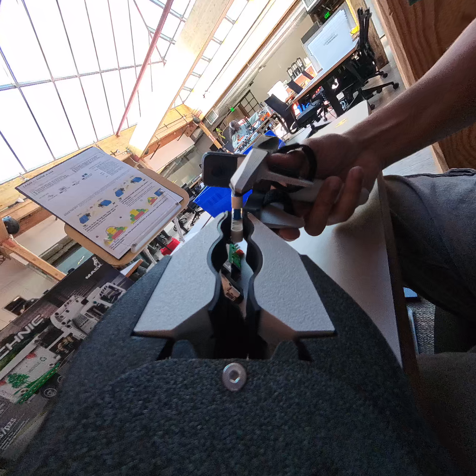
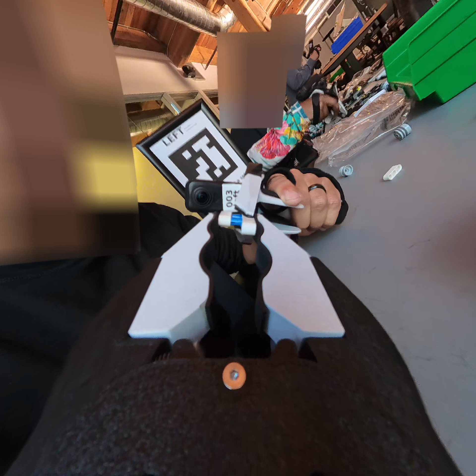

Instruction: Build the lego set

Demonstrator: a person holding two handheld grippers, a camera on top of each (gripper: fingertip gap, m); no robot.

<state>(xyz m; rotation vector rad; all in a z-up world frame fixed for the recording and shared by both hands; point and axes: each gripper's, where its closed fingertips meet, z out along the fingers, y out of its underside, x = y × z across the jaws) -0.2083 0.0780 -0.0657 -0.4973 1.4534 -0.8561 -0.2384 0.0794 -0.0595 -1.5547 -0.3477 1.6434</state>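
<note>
Both hand-held grippers, left (image 1: 235,226) and right (image 2: 235,225), are closed together on one small white-and-blue lego assembly (image 2: 237,222) above the table (image 2: 386,257), where loose pieces (image 2: 392,172) remain unassembled, so the build appears early.

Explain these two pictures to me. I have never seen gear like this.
No robot here: a person's left hand and right hand each hold a two-finger tool with a camera looking along its fingers. One picture comes from the left tool, the other from the right tool; each shows the other. Between the tips sits a small white-and-blue piece, apparently pinched by the right tool; the left's grip is unclear. On the grey table lie grey wheels, a white beam, plastic bags and a green bin. An instruction sheet stands nearby.
</note>
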